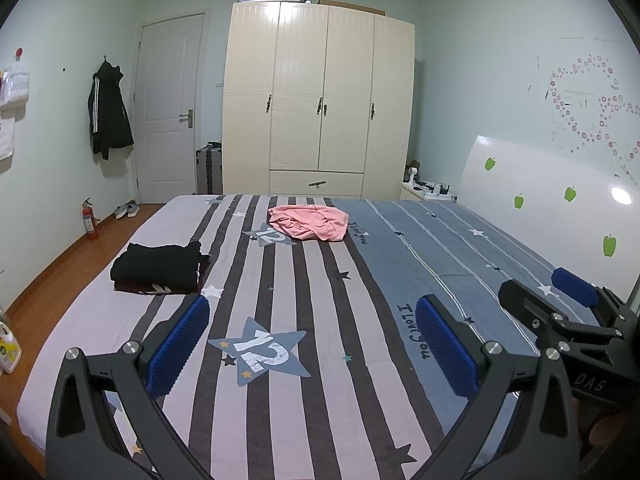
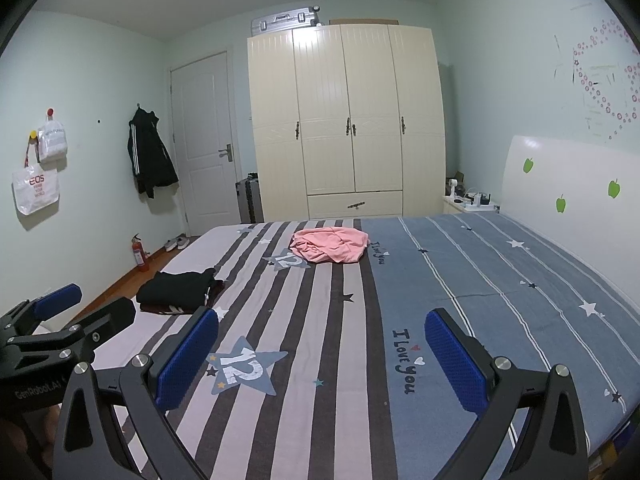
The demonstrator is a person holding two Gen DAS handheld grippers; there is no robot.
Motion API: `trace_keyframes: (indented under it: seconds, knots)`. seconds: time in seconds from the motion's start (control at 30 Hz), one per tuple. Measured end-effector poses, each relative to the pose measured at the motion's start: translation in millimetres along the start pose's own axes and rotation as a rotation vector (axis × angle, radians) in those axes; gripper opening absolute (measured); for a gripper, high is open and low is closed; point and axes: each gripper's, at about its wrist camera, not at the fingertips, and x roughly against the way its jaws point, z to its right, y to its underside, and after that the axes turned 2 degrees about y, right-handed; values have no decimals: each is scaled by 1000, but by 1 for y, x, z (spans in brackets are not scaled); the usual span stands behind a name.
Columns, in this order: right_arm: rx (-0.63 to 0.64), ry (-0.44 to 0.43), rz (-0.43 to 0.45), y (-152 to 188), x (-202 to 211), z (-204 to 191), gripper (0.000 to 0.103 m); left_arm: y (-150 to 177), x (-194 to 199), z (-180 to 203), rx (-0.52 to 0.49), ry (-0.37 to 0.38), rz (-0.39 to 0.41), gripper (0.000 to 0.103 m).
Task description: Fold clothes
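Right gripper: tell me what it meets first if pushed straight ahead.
The right gripper, open and empty, points across the bed. Probably the striped sheet first, then the crumpled pink garment beyond; depth is unclear.

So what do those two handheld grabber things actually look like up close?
Both match: the left gripper and right gripper have black angular metal arms with silver round bolts, and jaws lined with blue dimpled pads. One body reads "DAS", the other "GenRobot.AI". No cables or sleeves show.

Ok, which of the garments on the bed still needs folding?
The pink garment, lying crumpled at the far end of the bed. The dark clothes near the left edge are already folded in a neat stack.
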Motion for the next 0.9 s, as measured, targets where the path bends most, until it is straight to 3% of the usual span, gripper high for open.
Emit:
trace_keyframes:
  seconds: [0.9]
  knots:
    - [3, 1, 6, -2, 0, -2, 102, -3, 1, 1, 0, -3, 9, 102]
